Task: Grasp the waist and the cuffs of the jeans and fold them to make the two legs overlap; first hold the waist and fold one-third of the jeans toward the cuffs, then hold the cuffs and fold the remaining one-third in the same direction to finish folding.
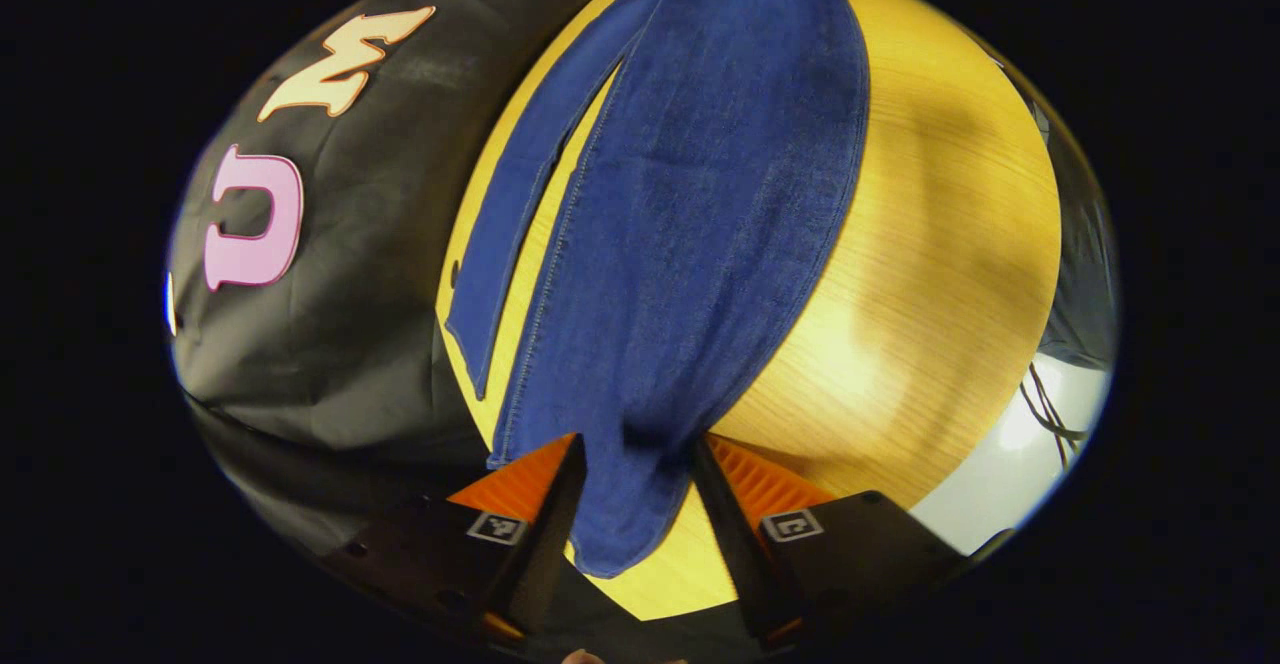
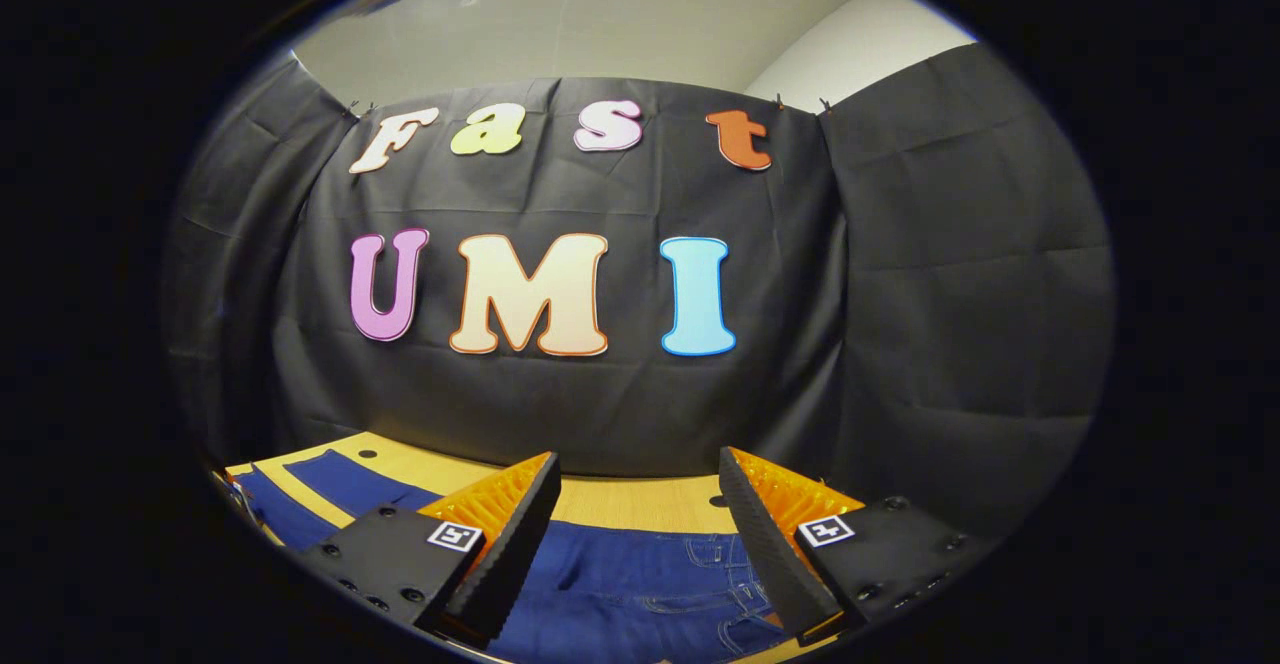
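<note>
Blue jeans [image 1: 700, 194] lie flat on a yellow wooden table [image 1: 930, 244], their legs running away from me in the left gripper view. The wider leg's cuff [image 1: 615, 534] rests between the fingers of my left gripper [image 1: 638, 441], which is open and straddles it. A narrower leg [image 1: 520, 214] lies alongside to the left. In the right gripper view the waist and pockets of the jeans [image 2: 640, 584] sit just below my right gripper [image 2: 640, 457], which is open with nothing between its fingers.
Black cloth booth wall [image 2: 940, 324] stands close behind the table [image 2: 620, 499]. In the left gripper view the wall [image 1: 340, 324] borders the table's left edge. A pale floor [image 1: 1010, 464] with cables [image 1: 1050, 414] lies past the right edge.
</note>
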